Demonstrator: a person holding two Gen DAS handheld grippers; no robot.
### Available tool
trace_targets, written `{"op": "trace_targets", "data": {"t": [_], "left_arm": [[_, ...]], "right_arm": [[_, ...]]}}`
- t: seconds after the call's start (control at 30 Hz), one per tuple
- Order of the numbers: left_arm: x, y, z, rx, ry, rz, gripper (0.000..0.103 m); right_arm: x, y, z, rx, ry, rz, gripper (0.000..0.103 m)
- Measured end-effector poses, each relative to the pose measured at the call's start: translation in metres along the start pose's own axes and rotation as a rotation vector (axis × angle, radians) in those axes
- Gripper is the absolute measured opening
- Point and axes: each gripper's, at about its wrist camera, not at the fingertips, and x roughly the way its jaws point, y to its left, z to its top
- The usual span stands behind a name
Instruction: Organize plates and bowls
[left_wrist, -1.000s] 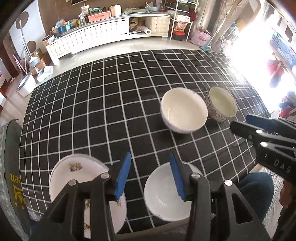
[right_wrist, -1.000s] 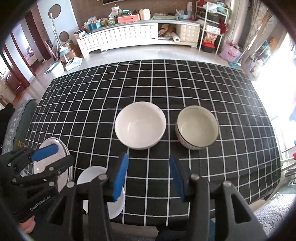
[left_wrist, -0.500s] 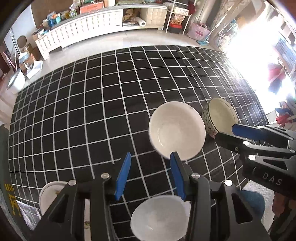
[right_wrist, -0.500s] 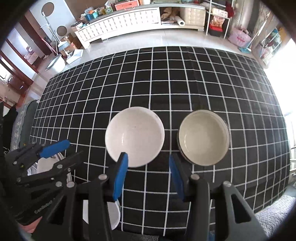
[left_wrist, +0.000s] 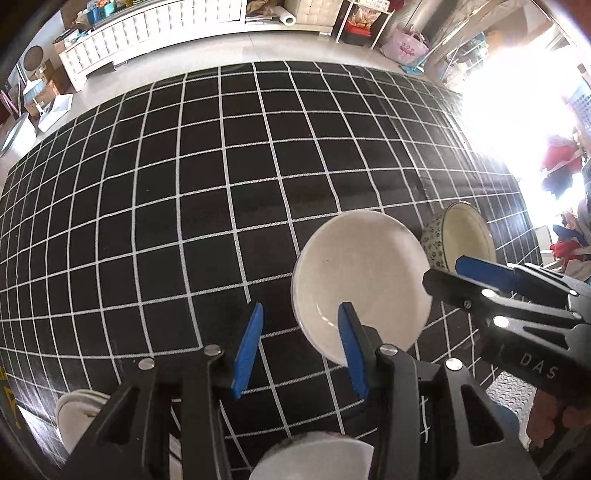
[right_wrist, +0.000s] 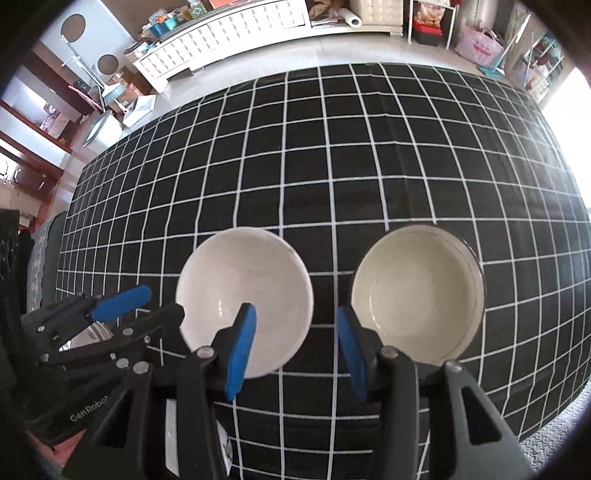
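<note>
A plain white bowl (left_wrist: 360, 273) (right_wrist: 245, 291) sits on the black checked tablecloth (left_wrist: 184, 184). A patterned bowl with a cream inside (left_wrist: 461, 236) (right_wrist: 417, 291) stands just right of it. My left gripper (left_wrist: 301, 349) is open, its right pad over the white bowl's near left rim. My right gripper (right_wrist: 295, 345) is open, hovering above the gap between the two bowls; it also shows in the left wrist view (left_wrist: 476, 280). A small white plate (left_wrist: 317, 458) and a floral plate (left_wrist: 75, 417) lie at the near edge, partly hidden by the left gripper.
The tablecloth (right_wrist: 332, 166) stretches far ahead of both bowls. The table's near edge runs just behind the plates. A white cabinet (left_wrist: 155, 26) and shelves stand across the floor. The left gripper shows at the lower left of the right wrist view (right_wrist: 122, 314).
Both grippers have moved forward over the table toward the bowls. The plates have slid to the bottom edge of the left view. Both grippers stay open.
</note>
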Motion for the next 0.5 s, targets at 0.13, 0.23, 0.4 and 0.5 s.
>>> {"op": "trace_targets", "data": {"t": [0.13,0.23,0.4,0.5], "left_arm": [[0.010,0.001,0.007,0.011,0.007,0.015,0.033],[0.015,0.001,0.008,0.022,0.015,0.019,0.025],[0.027,-0.001,0.008,0.045,0.023,0.021,0.013],[0.032,-0.005,0.008,0.042,0.020,0.038,0.008]], "right_arm": [[0.005,0.000,0.004,-0.016,0.007,-0.016,0.038],[0.011,-0.001,0.005,-0.018,0.018,-0.021,0.030],[0.019,-0.006,0.001,-0.010,0.041,-0.034,0.015],[0.017,-0.010,-0.001,-0.003,0.038,-0.023,0.011]]}}
